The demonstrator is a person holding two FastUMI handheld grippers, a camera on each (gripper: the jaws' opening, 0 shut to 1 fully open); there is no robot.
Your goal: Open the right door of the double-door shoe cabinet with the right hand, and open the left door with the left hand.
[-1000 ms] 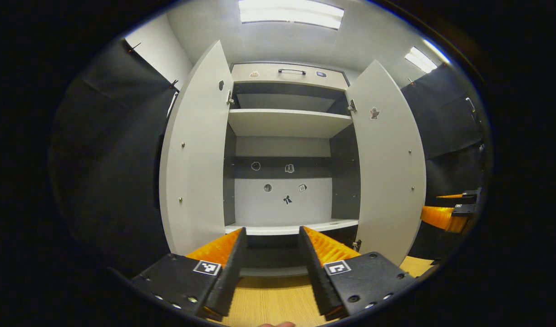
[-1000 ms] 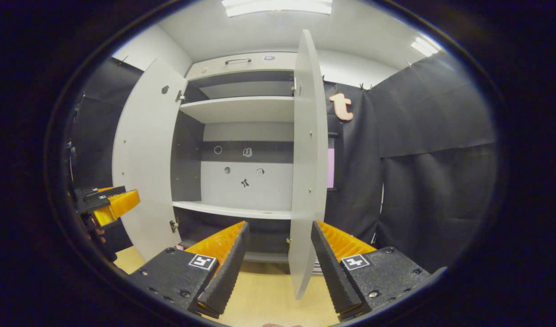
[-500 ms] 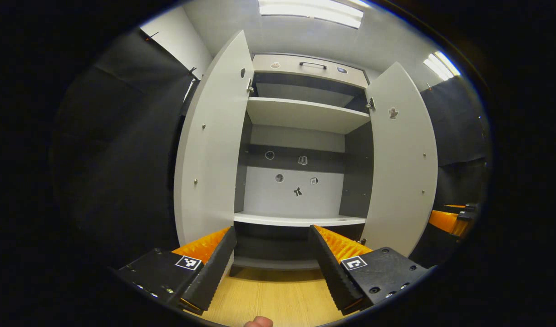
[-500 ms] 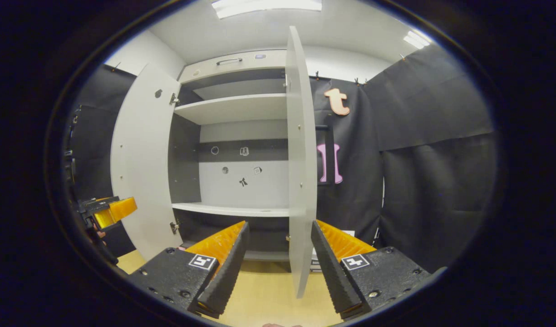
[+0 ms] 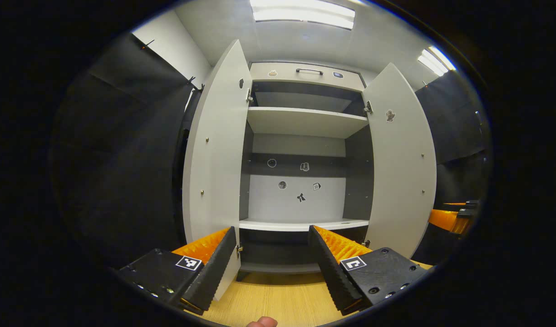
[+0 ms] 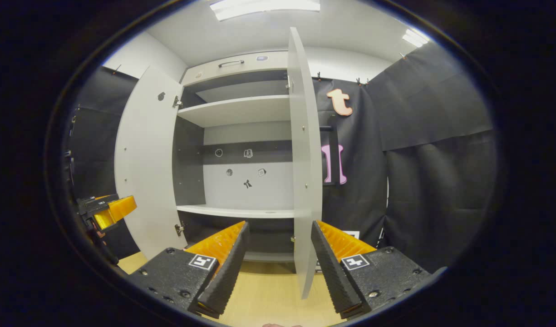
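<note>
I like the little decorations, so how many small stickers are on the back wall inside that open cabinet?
5: a ring-shaped sticker and a pale square sticker on the dark band; below, a round dark sticker, a tag-like sticker and a black bow-shaped sticker.

Right door (image 6: 305,172) edge-on between the open claw (image 6: 278,254) (touching neither finger)

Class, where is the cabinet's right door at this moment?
In the right gripper view, the right door stands swung open, edge-on between the right tongs' fingers, right of the shelves.
</note>
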